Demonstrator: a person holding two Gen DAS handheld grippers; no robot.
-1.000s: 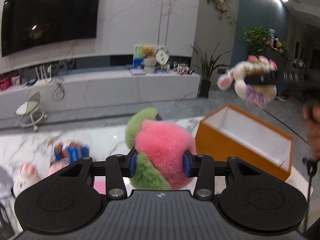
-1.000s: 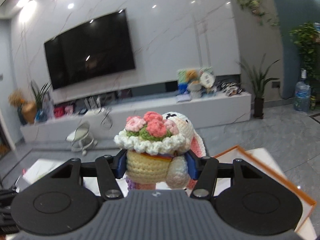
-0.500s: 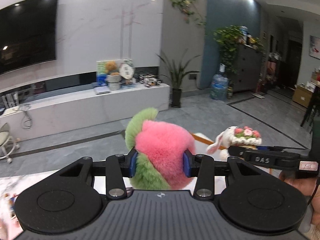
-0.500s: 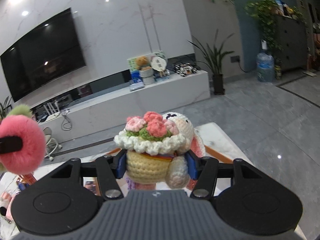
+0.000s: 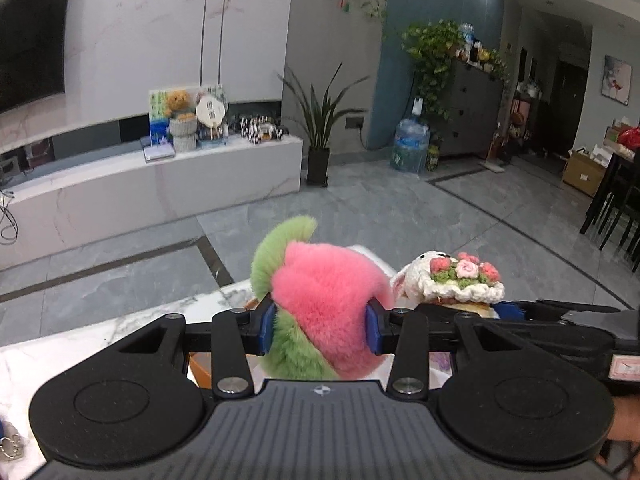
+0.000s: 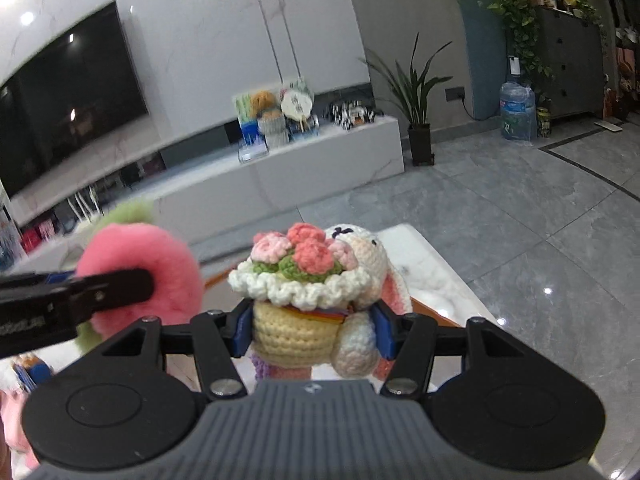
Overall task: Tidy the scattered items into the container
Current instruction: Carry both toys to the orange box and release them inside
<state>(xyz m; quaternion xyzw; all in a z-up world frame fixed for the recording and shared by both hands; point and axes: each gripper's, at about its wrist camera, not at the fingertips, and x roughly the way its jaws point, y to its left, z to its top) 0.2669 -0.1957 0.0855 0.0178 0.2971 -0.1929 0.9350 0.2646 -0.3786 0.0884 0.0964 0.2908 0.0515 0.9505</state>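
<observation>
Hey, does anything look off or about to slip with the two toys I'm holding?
Nothing stands out. The left gripper is clamped squarely on the fluffy peach, and the right gripper on the crochet bunny at its yellow basket. Both sit upright between the pads, with nothing dangling or damaged.

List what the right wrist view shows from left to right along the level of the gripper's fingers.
left gripper → pink and green plush ball → crocheted flower basket → crocheted white bunny → marble tabletop
</observation>
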